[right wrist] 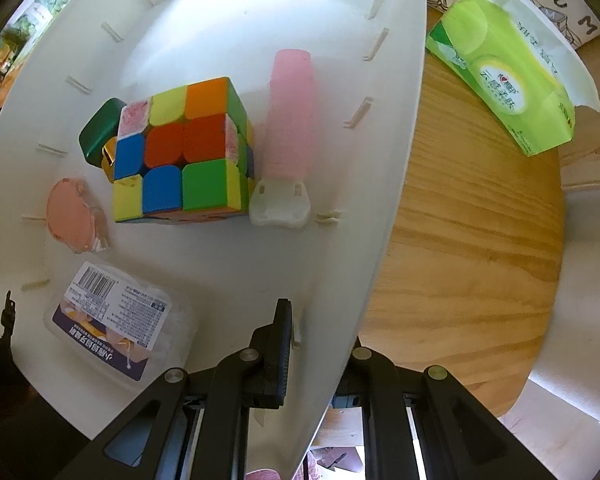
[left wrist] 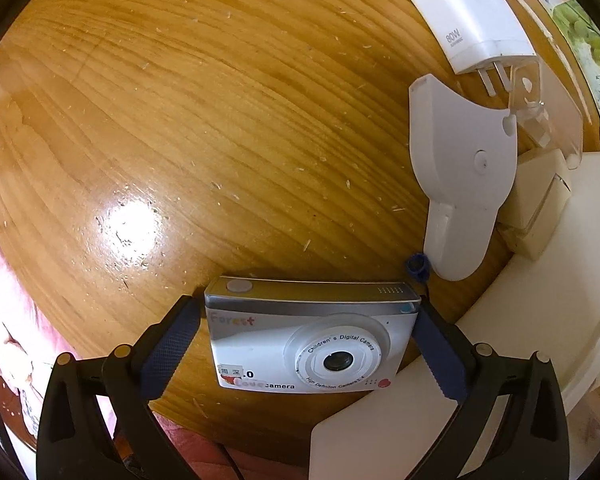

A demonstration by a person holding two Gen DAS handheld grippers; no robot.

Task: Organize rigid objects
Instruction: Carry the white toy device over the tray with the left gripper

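Note:
A silver and white children's digital camera (left wrist: 312, 340) lies on the wooden table (left wrist: 220, 120), close to its near edge. My left gripper (left wrist: 305, 346) points down over it, open wide, with one finger on each side of the camera's ends and a gap at the left pad (left wrist: 172, 344). My right gripper (right wrist: 316, 360) is shut on the wall of the white bin (right wrist: 380, 160), one finger inside and the other hidden outside. In the bin lie a colour cube (right wrist: 180, 152), a pink tube (right wrist: 290, 112), a labelled plastic box (right wrist: 116, 320), a peach disc (right wrist: 70, 216) and a dark green box (right wrist: 100, 128).
To the right of the camera lie a white 80W charger (left wrist: 468, 16), a white plastic holder (left wrist: 460, 168), cream blocks (left wrist: 536, 204) and the bin's rim (left wrist: 540, 300). A green tissue pack (right wrist: 508, 80) sits on the table beyond the bin. Pink cloth (left wrist: 4, 320) shows at the left edge.

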